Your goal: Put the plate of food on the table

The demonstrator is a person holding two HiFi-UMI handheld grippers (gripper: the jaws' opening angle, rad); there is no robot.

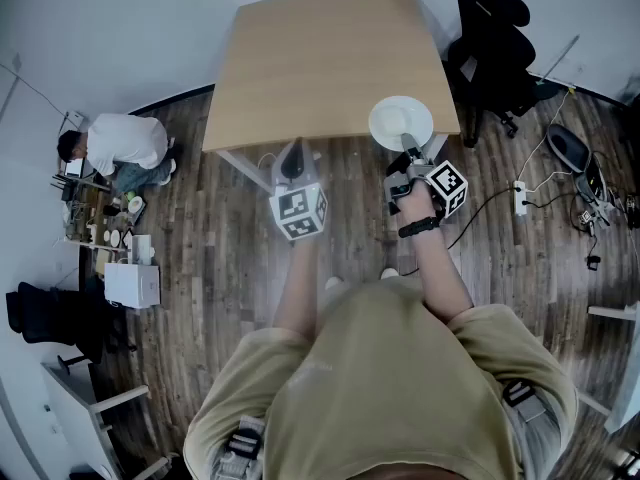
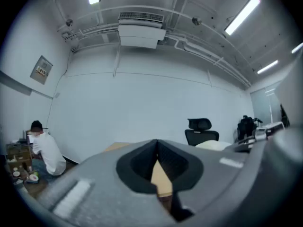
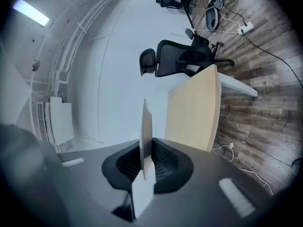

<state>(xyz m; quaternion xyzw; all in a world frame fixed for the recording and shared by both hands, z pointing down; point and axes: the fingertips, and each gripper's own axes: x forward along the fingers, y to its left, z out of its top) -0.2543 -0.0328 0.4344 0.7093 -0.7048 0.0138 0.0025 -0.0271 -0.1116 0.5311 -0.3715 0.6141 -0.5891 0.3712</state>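
**A:** In the head view, we see the white plate (image 1: pixel 400 120) over the counter's (image 1: pixel 320 58) near right corner, with our right claw (image 1: pixel 409 151) on its near rim.

**B:** And our left claw (image 1: pixel 293 163) hangs just off the counter's near edge.

**A:** In the left gripper view, its jaws meet with nothing between them, and the counter lies beyond.

**B:** In the right gripper view, we have the jaws clamped on the plate's rim. The plate shows edge-on, with the counter behind it.
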